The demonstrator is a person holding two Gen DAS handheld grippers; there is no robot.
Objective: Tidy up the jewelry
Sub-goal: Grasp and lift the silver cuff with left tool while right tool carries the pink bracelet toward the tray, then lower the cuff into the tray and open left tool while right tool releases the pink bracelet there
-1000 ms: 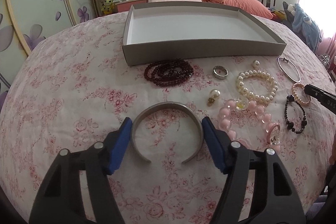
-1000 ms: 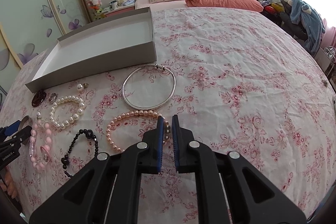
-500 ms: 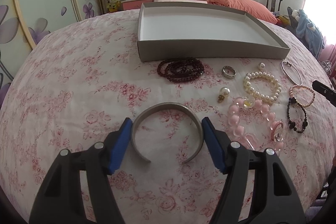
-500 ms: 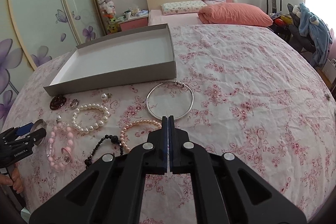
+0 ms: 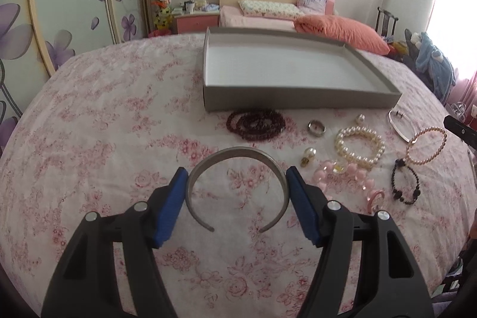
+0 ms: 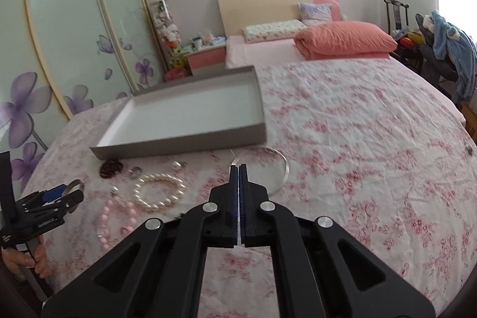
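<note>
My left gripper (image 5: 237, 173) is shut on a grey open cuff bangle (image 5: 238, 152), one blue pad against each side, held above the floral cloth. My right gripper (image 6: 238, 167) is shut with its pads together and nothing visible between them. An empty grey tray (image 5: 298, 103) stands behind the jewelry; it also shows in the right wrist view (image 6: 179, 146). On the cloth lie dark red beads (image 5: 256, 124), a ring (image 5: 316, 128), a white pearl bracelet (image 5: 359, 146), pink beads (image 5: 345, 172), a black bead bracelet (image 5: 405, 184), a pink pearl bracelet (image 5: 427, 146) and a silver hoop (image 6: 280, 169).
A bed with an orange pillow (image 6: 345, 40) stands behind the table. A wardrobe with flower doors (image 5: 59, 14) is at the left. A chair with blue cloth (image 6: 450, 49) is at the right. The cloth's right half (image 6: 372, 139) bears only a small dark item near the edge.
My right gripper closed fully and rose, tilting up away from the pink pearl bracelet. My left gripper lifted with the cuff bangle held.
</note>
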